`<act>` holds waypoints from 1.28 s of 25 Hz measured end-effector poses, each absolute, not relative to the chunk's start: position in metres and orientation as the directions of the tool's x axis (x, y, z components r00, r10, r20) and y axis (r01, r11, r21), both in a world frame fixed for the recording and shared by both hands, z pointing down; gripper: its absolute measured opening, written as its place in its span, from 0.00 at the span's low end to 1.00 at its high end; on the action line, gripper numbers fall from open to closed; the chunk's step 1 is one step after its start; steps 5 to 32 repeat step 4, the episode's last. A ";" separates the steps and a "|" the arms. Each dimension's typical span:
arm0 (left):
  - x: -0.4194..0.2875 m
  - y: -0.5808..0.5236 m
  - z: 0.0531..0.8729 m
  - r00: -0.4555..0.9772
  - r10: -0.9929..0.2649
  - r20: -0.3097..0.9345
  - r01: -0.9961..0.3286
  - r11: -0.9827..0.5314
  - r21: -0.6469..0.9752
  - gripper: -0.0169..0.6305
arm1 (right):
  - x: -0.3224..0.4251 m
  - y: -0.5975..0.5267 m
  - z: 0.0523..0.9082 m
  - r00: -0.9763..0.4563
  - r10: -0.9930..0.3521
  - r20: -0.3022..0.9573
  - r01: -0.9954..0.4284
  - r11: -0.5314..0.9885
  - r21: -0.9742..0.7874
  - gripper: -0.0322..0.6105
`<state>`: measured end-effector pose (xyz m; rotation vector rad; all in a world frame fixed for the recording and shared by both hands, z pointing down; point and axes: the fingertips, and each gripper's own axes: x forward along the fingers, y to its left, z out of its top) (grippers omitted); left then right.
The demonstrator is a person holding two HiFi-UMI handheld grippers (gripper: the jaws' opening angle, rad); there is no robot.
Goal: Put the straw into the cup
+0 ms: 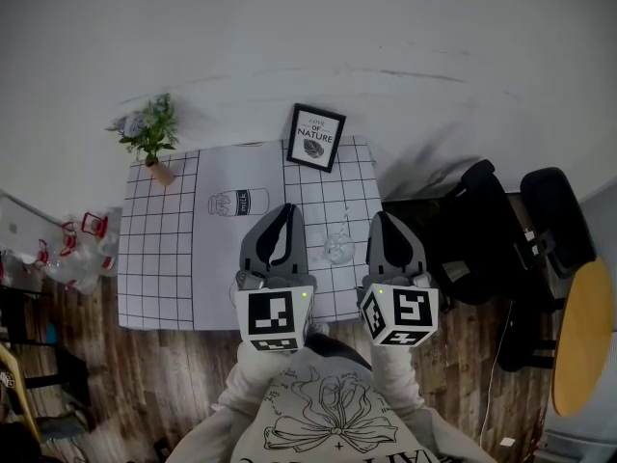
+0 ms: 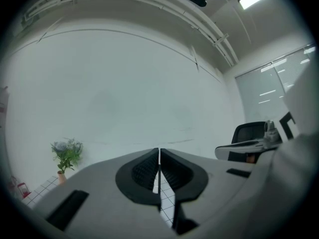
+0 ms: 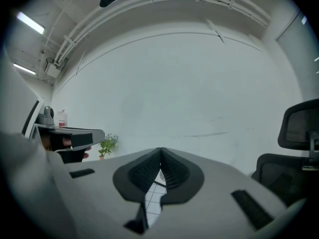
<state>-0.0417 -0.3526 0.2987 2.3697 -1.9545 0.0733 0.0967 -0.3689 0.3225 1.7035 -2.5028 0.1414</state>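
In the head view a small clear cup [image 1: 337,249] stands on the checked tablecloth [image 1: 159,258], between my two grippers and near the table's front edge. I cannot make out a straw. A see-through container [image 1: 238,202] lies on its side on the white middle strip, farther back. My left gripper [image 1: 286,208] hovers just left of the cup, jaws pressed together with nothing in them. My right gripper [image 1: 384,217] hovers just right of it, also shut and empty. Both gripper views look over shut jaws at the white wall: left gripper [image 2: 159,151], right gripper [image 3: 160,149].
A potted plant [image 1: 150,135] stands at the table's back left corner and a framed picture [image 1: 315,137] leans at the back middle. Black office chairs [image 1: 492,230] crowd the right side. Clear clutter with red parts [image 1: 72,249] lies left of the table, over wooden floor [image 1: 145,374].
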 end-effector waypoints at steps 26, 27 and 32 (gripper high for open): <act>-0.044 -0.354 0.299 0.190 -0.979 0.080 -0.982 -0.188 0.025 0.04 | 0.096 -0.370 0.322 -0.365 -0.920 0.143 -0.930 0.367 -0.013 0.05; -0.044 -0.354 0.299 0.190 -0.979 0.080 -0.982 -0.188 0.025 0.04 | 0.096 -0.370 0.322 -0.365 -0.920 0.143 -0.930 0.367 -0.013 0.05; -0.044 -0.354 0.299 0.190 -0.979 0.080 -0.982 -0.188 0.025 0.04 | 0.096 -0.370 0.322 -0.365 -0.920 0.143 -0.930 0.367 -0.013 0.05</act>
